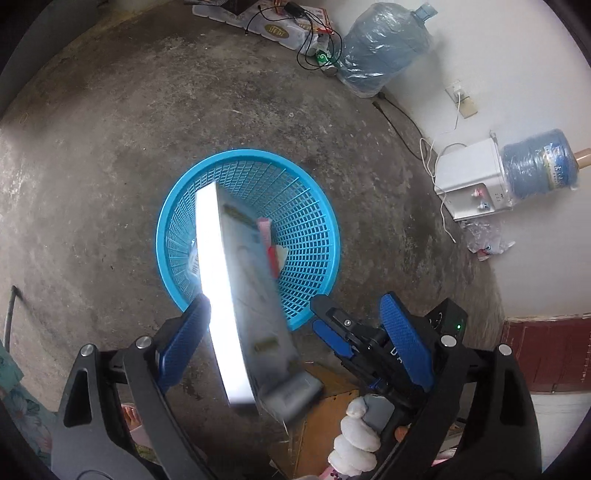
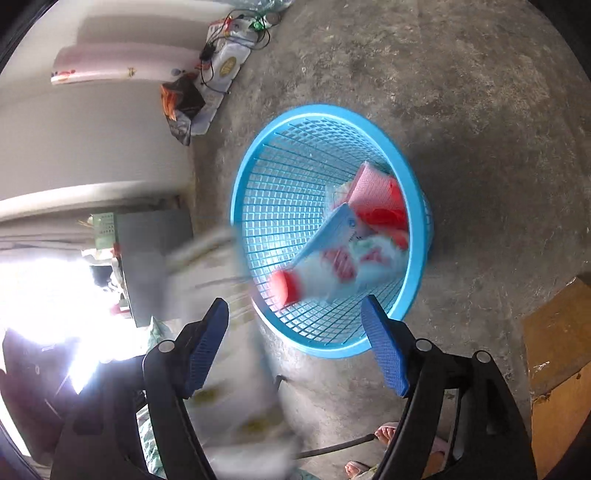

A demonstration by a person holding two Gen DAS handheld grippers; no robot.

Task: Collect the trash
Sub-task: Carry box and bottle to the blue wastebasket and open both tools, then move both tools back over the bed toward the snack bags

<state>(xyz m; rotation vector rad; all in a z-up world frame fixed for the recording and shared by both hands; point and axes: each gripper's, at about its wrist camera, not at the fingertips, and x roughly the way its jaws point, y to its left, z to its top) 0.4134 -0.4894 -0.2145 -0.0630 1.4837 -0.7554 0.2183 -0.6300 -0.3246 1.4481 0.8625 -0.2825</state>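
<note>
A blue mesh basket [image 1: 314, 229] [image 2: 280, 192] stands on the concrete floor. My left gripper [image 1: 295, 299] hovers over its near rim, fingers wide apart. A flat white carton [image 1: 240, 295] hangs blurred between them, touching only the left pad [image 1: 184, 339]. My right gripper [image 2: 295, 301] is open just above the basket's near rim; a white-gloved hand [image 1: 354, 439] holds it [image 1: 328, 325]. Ahead of its fingers, a blurred white bottle with a red cap [image 2: 332, 266] lies inside the basket on pink and red packets [image 2: 380, 199]. The carton [image 2: 229, 350] smears past its left finger.
Two wrapped water jugs [image 1: 384, 48] [image 1: 539, 162], a white dispenser [image 1: 472, 177] and cables line the wall. Crumpled wrappers [image 1: 484, 240] lie beside the dispenser, more clutter [image 1: 280, 26] at the far wall. Brown cardboard [image 2: 554, 362] and a person's sandalled foot [image 2: 388, 432] are close by.
</note>
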